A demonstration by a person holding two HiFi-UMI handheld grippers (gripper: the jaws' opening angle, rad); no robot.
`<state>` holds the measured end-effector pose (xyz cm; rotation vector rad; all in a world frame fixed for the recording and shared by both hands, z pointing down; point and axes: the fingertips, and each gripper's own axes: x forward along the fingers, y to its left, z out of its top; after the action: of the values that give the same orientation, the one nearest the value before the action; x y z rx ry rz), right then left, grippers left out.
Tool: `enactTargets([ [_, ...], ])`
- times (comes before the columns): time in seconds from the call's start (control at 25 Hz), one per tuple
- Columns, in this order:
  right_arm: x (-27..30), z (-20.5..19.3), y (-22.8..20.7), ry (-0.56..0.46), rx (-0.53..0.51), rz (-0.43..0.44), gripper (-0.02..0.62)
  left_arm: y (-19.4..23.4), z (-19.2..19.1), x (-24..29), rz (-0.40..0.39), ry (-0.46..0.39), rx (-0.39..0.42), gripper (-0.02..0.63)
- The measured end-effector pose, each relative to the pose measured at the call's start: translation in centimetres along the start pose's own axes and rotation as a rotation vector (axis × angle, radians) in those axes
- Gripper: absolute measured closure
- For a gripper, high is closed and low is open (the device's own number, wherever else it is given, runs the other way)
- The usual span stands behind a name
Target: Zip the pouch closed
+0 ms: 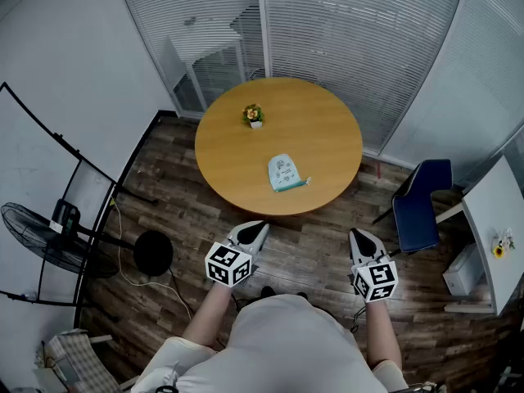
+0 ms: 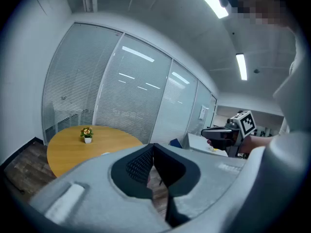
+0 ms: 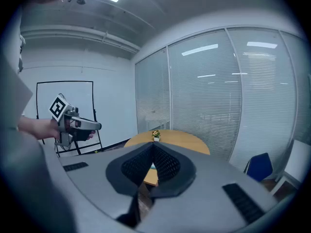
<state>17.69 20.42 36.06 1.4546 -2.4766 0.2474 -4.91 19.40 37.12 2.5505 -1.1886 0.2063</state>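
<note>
Room: small office, wood-plank floor, white wall on the left, glass partition with blinds at the back.
Person: standing, light top, forearms out front, one gripper in each hand.
Left gripper: held over the floor just short of the tabletop edge, marker cube toward the person; fingers pressed together at the tips, nothing between them.
Right gripper: level with the left one, well apart from it, also over the floor; fingers closed tip to tip, holding nothing.
Stool: round, black, on the floor left of the left gripper.
Fan: black, far left, beside a black-framed whiteboard.
Chair: blue, right of the tabletop, next to a white desk.
Tabletop: round, light wood, ahead of both grippers.
Pouch: pale with a teal edge, lying flat on the near half of the tabletop, slightly right of centre, untouched, apart from both grippers; zip state too small to tell.
Potted plant: small, white pot, upright on the far-left part of the tabletop, well apart from the pouch.
</note>
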Motion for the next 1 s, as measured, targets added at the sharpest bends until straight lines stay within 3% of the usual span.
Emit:
enactTargets([
  [1.0,0.5,-0.8,4.3,-0.008,0.044,-0.034,0.592,1.9,-0.9,-2.4,-0.041,0.004,0.01,0.586],
])
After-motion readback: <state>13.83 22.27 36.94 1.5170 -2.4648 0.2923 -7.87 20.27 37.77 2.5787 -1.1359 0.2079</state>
